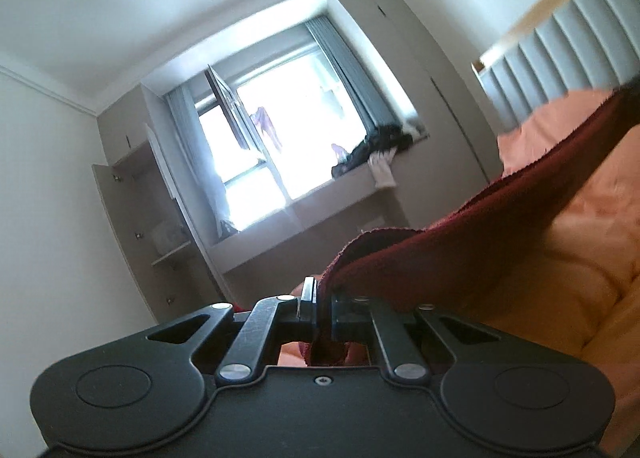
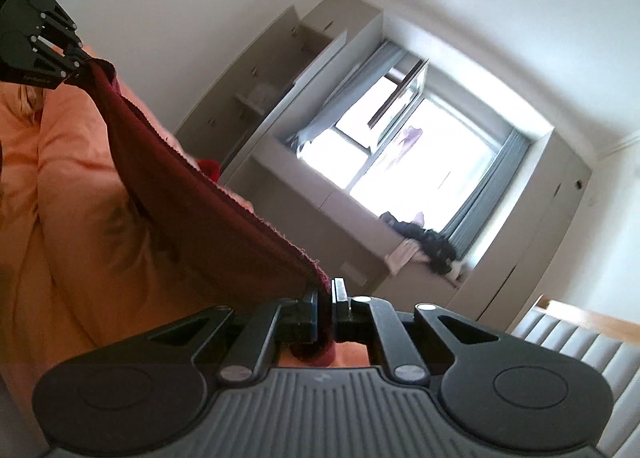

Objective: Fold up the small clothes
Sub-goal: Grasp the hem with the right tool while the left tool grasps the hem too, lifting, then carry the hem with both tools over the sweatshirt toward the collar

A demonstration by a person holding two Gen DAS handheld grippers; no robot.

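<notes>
A dark red knitted garment (image 1: 460,242) hangs stretched between my two grippers above the orange bed cover (image 1: 592,225). My left gripper (image 1: 323,298) is shut on one end of it, and a bit of the cloth hangs down behind the jaws. In the right wrist view the same red garment (image 2: 208,193) runs from my right gripper (image 2: 326,298), shut on its near corner, up to the left gripper (image 2: 82,61) at the upper left. Both grippers point level.
The orange bed cover (image 2: 68,185) lies under the garment. A padded grey headboard (image 1: 560,45) stands at the right. Ahead are a bright window (image 1: 280,145) with a ledge holding dark clothes (image 1: 376,145), and an open cupboard (image 1: 156,225). Another red item (image 2: 209,169) lies on the bed's far edge.
</notes>
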